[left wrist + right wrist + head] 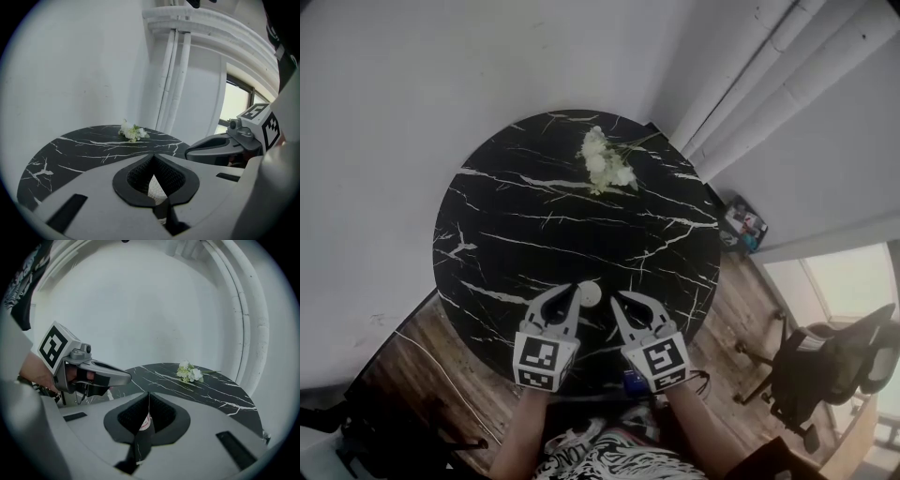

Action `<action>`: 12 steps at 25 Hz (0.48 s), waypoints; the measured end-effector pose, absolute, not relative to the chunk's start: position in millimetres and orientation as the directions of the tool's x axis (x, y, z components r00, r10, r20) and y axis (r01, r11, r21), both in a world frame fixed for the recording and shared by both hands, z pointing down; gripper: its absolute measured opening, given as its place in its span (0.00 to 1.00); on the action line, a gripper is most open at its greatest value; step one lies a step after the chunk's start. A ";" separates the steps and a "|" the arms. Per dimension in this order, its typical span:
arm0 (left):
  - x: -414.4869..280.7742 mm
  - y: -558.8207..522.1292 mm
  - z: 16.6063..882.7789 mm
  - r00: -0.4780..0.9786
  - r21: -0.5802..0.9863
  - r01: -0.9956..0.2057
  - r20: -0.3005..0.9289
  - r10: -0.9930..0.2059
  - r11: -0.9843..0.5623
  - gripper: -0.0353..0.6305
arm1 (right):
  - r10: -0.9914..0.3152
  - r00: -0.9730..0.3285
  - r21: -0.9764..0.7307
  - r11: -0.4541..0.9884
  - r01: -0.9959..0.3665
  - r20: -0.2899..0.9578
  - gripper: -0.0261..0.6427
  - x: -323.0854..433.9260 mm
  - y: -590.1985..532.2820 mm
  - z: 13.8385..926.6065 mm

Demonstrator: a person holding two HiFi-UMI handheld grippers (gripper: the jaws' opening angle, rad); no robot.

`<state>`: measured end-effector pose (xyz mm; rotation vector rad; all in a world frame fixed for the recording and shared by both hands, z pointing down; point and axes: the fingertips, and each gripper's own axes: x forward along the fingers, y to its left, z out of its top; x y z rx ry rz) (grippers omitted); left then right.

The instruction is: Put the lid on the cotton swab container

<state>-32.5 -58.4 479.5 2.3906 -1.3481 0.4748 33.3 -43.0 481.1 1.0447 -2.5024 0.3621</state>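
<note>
PUTTING THE LID ON: A small white round piece, which I take for the cotton swab container (591, 295), sits near the 6 o'clock rim of the round black marble surface (506, 234). It is too small for me to say whether the lid is on it, and I see no loose lid anywhere. The left gripper (574, 289) has its tip just beside the container at 9 o'clock, and the right gripper (616, 299) is close at 3 o'clock. Both sets of fingers are closed, tips together. The left fingers (136, 177) show only a white sliver through the gap behind the tips. The right fingers (163, 414) show a pale, red-marked sliver. I cannot tell that either is something gripped. A sprig of white flowers (605, 161) lies well apart at 12 o'clock. My judgement is that I must find the lid before anything else. Then I would part the left fingers, steady the container low on its wall, bring the lid down level with the right and press squarely. So light a piece so near the rim could skid off under a crooked push.
</note>
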 end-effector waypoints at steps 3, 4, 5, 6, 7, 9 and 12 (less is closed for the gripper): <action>-35.8 -56.5 468.7 0.474 0.116 -0.872 0.441 -0.762 -0.476 0.07 | -0.633 -0.638 -0.075 0.682 -0.728 0.439 0.06 37.8 -42.6 471.6; -36.9 -55.9 464.8 0.468 0.108 -0.875 0.434 -0.769 -0.472 0.07 | -0.638 -0.637 -0.074 0.679 -0.730 0.433 0.06 39.6 -42.4 468.0; -37.9 -55.5 460.7 0.463 0.099 -0.878 0.427 -0.777 -0.469 0.07 | -0.644 -0.636 -0.073 0.676 -0.733 0.426 0.06 41.4 -42.4 464.3; -39.0 -54.9 456.9 0.458 0.091 -0.880 0.421 -0.783 -0.466 0.07 | -0.650 -0.635 -0.073 0.672 -0.737 0.418 0.07 43.3 -42.5 460.5; -40.5 -53.8 453.7 0.452 0.083 -0.883 0.418 -0.788 -0.462 0.07 | -0.656 -0.634 -0.073 0.669 -0.740 0.410 0.06 44.9 -42.4 456.7; -45.3 -50.9 446.9 0.435 0.068 -0.891 0.414 -0.799 -0.450 0.07 | -0.667 -0.634 -0.077 0.663 -0.745 0.392 0.06 47.5 -40.8 449.0; -54.9 -45.0 437.7 0.408 0.055 -0.904 0.402 -0.820 -0.424 0.07 | -0.679 -0.634 -0.065 0.662 -0.747 0.371 0.06 50.9 -37.5 438.5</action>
